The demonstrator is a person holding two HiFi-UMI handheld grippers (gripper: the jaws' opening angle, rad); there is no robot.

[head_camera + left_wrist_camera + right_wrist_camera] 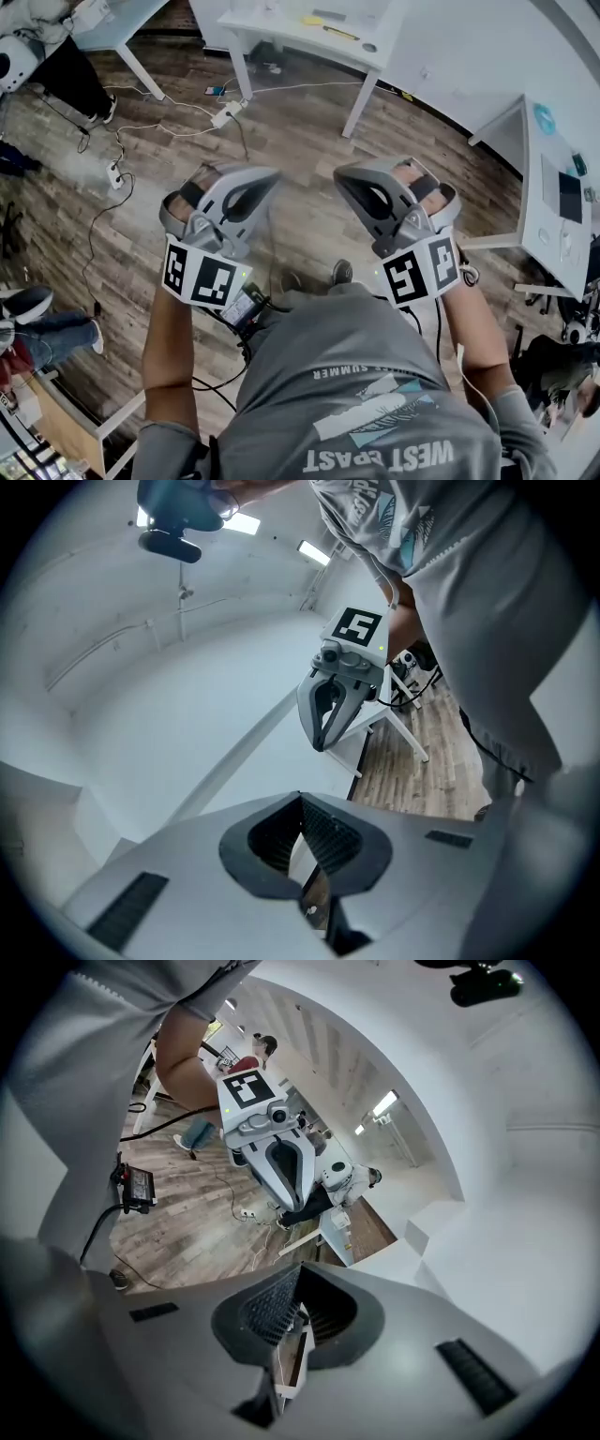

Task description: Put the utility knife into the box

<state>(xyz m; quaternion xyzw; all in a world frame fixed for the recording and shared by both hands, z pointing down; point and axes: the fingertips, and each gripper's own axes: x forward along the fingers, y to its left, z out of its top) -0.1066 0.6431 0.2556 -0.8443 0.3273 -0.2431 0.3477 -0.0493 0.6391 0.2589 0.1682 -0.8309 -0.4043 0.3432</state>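
Head view showing left claw (270,176), right claw (339,176) hovering apart over floor (300,131). Gripper views showing both pressing together, empty. Only head view showing yellow items (340,33) lying on far surface (272,26): too small for telling utility knife.

I am in what looks like a robotics lab or open work room. The white table (309,33) ahead of me stands on a wood-plank floor (309,141). Just in front of its left leg lies a power strip (227,114), and loose cables (159,98) trail left from there to a 2nd strip (114,174). Right of the table stands another white desk (548,178) with a dark screen (570,195) on it. Left of the table is a person in dark trousers (75,80). Further left of the table and nearer me is a person in jeans (52,333). Flat ceiling lights (314,552) run overhead. My left gripper (267,178) and right gripper (345,180) carry square-marker cubes, which suits such a room.
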